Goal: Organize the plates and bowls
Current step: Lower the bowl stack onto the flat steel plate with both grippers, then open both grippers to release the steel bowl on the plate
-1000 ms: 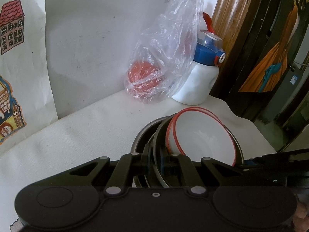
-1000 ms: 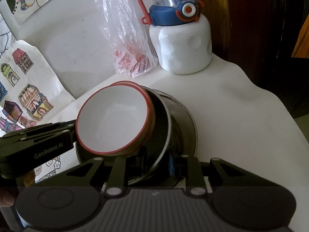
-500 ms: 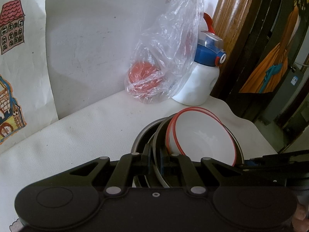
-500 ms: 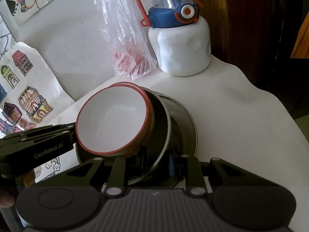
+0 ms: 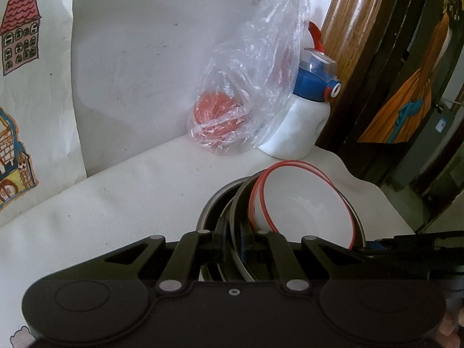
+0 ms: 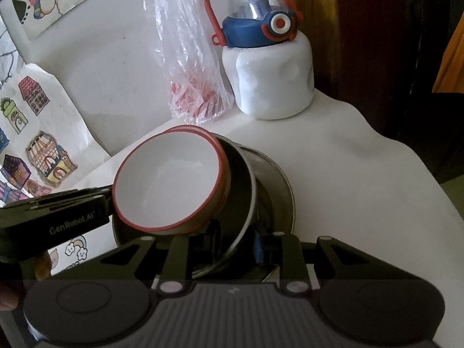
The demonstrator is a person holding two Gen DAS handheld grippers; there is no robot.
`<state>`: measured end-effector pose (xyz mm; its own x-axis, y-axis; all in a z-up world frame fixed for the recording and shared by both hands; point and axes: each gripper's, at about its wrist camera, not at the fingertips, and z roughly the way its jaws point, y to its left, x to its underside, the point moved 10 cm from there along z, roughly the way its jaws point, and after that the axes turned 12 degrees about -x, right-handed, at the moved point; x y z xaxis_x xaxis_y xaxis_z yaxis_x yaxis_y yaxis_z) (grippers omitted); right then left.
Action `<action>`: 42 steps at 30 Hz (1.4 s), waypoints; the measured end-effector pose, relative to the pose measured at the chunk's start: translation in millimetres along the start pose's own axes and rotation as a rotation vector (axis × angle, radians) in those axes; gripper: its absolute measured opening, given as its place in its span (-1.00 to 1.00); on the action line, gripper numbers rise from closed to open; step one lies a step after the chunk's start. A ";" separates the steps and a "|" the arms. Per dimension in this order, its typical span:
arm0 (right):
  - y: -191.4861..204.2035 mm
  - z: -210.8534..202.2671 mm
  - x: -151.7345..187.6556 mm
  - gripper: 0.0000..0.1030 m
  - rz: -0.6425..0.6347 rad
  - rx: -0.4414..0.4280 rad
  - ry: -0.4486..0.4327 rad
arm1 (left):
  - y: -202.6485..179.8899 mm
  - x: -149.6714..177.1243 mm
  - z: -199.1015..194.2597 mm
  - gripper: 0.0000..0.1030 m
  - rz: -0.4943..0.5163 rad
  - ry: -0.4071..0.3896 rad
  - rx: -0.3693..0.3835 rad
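Stacking step. Left gripper [image 5: 232,242] clamped on dark plate [image 5: 240,203] rim, lower centre of frame; right gripper [image 6: 235,242] nipping its opposite edge. Red-rimmed bowls [image 6: 169,181] tilted inside, over steel bowl [image 6: 278,191] on desk [image 6: 362,174]. Next: lower level, then release.

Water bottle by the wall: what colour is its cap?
Blue, on the water bottle, with a red handle; clearest in the right wrist view.

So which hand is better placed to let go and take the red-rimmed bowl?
Probably the right. The left gripper is shut on the rim of the tilted steel plate; the right gripper sits wider around that rim, near the red-rimmed bowl.
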<state>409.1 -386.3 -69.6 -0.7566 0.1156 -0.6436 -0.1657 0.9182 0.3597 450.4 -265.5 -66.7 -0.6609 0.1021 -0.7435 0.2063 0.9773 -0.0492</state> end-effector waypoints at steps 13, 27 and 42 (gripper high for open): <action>2.2 -3.1 -0.1 -0.47 -0.048 0.051 -0.044 | 8.6 -0.2 1.0 -0.55 -0.030 0.008 -0.002; 5.3 -13.4 -4.5 -0.15 -0.151 0.152 -0.111 | 17.6 4.5 2.7 -0.29 -0.050 0.012 -0.024; -0.3 -27.2 -1.9 0.17 -0.147 0.187 -0.181 | 25.8 0.1 -9.1 -0.02 -0.080 -0.040 -0.037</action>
<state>393.4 -397.1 -50.1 -0.6052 0.0267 -0.7956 -0.1329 0.9820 0.1340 449.1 -238.6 -62.0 -0.6450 0.0170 -0.7640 0.1268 0.9883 -0.0850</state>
